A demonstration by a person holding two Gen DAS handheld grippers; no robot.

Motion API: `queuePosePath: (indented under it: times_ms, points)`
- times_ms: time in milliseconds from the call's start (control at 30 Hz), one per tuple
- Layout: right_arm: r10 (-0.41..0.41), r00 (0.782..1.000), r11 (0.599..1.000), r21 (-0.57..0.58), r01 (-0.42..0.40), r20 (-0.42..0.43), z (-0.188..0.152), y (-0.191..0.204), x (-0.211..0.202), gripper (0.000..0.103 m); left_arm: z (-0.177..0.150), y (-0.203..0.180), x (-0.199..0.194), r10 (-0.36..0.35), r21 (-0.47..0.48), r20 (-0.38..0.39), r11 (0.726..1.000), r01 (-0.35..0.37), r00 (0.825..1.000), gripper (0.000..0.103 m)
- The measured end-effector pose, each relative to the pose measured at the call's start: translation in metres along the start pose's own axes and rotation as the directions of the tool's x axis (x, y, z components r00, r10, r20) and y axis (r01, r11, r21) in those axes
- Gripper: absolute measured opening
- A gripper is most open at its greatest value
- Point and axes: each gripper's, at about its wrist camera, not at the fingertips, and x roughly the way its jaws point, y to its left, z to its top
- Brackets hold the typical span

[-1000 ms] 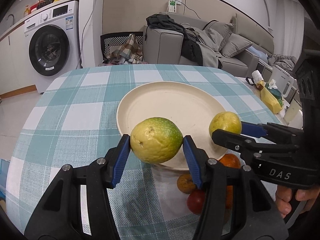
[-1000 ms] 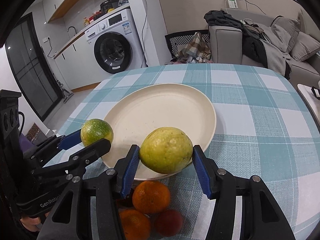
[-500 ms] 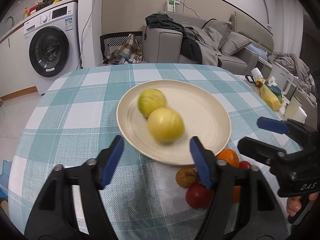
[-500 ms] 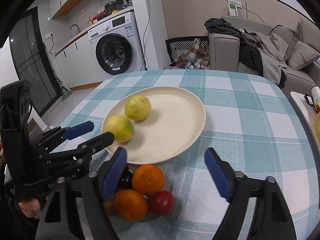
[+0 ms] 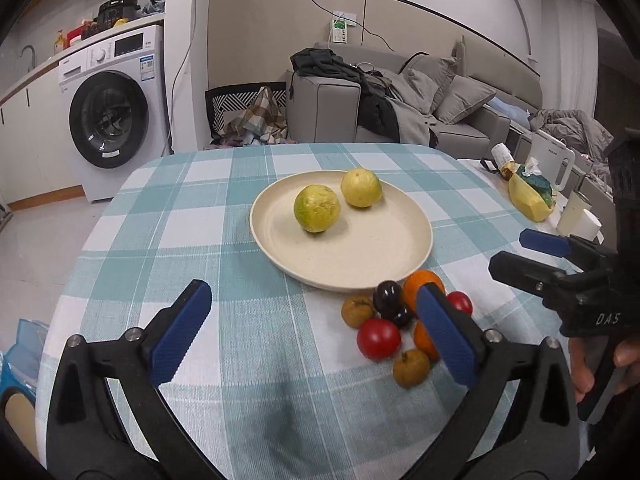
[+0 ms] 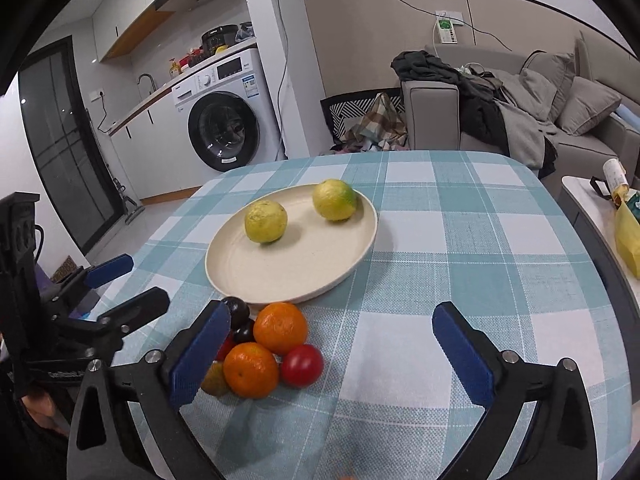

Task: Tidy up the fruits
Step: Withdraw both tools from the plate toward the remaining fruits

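Both the left gripper (image 5: 312, 330) and right gripper (image 6: 332, 354) gape empty; only the left view shows two brown fruits (image 5: 357, 311) beside the plate (image 5: 400, 264).

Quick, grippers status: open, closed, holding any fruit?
Left gripper: open, empty, above the checked tablecloth.
Right gripper: open, empty, beside the small fruit pile.

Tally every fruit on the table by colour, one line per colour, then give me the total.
Yellow-green fruits on the plate: 2
Oranges: 2
Red fruits: 2
Dark purple fruits: 2
Brownish fruits: 2
Total: 10
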Motion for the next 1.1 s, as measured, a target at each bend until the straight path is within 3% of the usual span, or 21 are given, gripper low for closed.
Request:
queuePosePath:
  times_ms: [300,633,767,1100]
  points:
    - [0.014,0.997,0.999,-0.03,-0.016,-0.072,-0.022,0.01,-0.005,0.103,-0.019,0.002,-0.024,-0.024,-0.029,-0.003,0.999,0.024,1.0,0.102]
    - [0.052,0.991,0.998,-0.033,-0.057,-0.124,-0.038,0.017,0.001,0.102,-0.027,-0.001,-0.019,-0.038,-0.017,-0.002,0.999,0.038,0.999,0.102]
    - [0.074,0.986,0.997,-0.017,-0.077,-0.151,-0.043,0.018,0.007,0.086,-0.029,-0.002,-0.013,-0.029,-0.011,-0.012,1.0,0.028,1.0,0.102]
    - [0.16,0.967,0.987,0.024,-0.158,-0.199,-0.049,0.031,0.018,0.064,-0.031,0.002,-0.012,-0.022,-0.025,-0.002,0.999,0.022,1.0,0.102]
